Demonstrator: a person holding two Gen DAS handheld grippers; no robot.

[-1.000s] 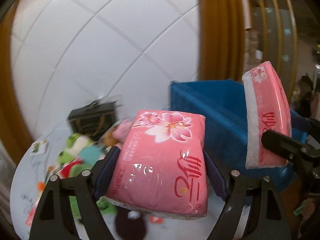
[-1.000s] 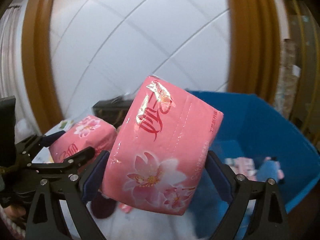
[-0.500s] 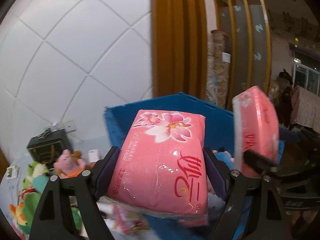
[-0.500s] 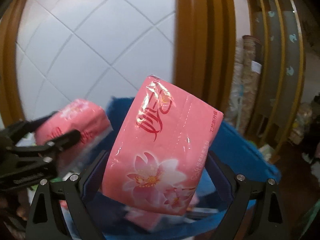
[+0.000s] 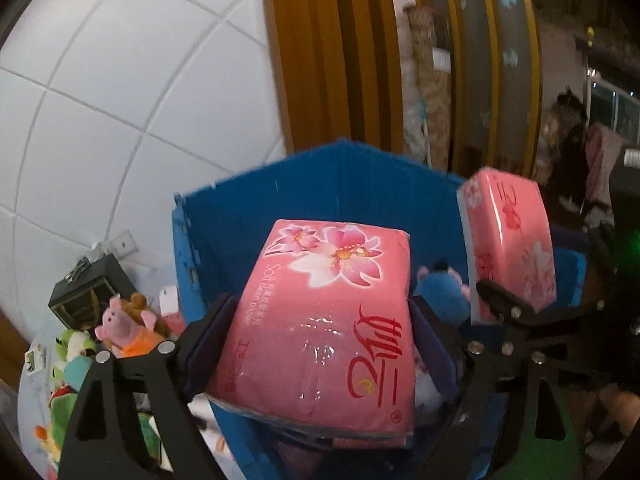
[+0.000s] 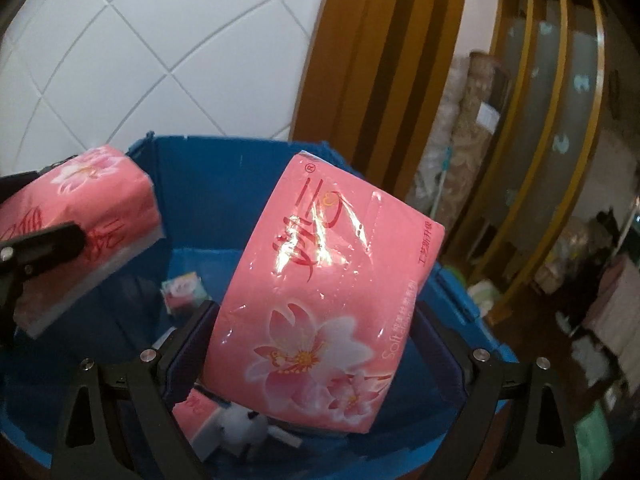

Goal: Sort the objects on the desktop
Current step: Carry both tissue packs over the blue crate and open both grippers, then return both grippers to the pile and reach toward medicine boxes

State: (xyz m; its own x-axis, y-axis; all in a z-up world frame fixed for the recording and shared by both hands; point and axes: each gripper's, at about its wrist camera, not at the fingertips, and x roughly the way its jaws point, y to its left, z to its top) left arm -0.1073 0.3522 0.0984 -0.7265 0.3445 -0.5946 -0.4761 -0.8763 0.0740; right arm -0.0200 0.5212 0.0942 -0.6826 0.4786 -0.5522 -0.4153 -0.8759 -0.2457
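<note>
Both grippers hold pink tissue packs over the blue bin.
Left gripper [image 5: 320, 344] is opening around its tissue pack [image 5: 320, 320]; right gripper [image 6: 316, 344] squeezes its own tissue pack [image 6: 320, 292] above the blue bin [image 6: 216, 184].

Pink tissue pack [image 5: 320, 320] — printed "Soft clean paper".

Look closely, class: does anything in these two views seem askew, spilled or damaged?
Nothing looks damaged or spilled. Each hand-held gripper carries a pink tissue pack over the blue bin: the left one's sits fairly square as its jaws are opening, the right one's is tilted.
</note>
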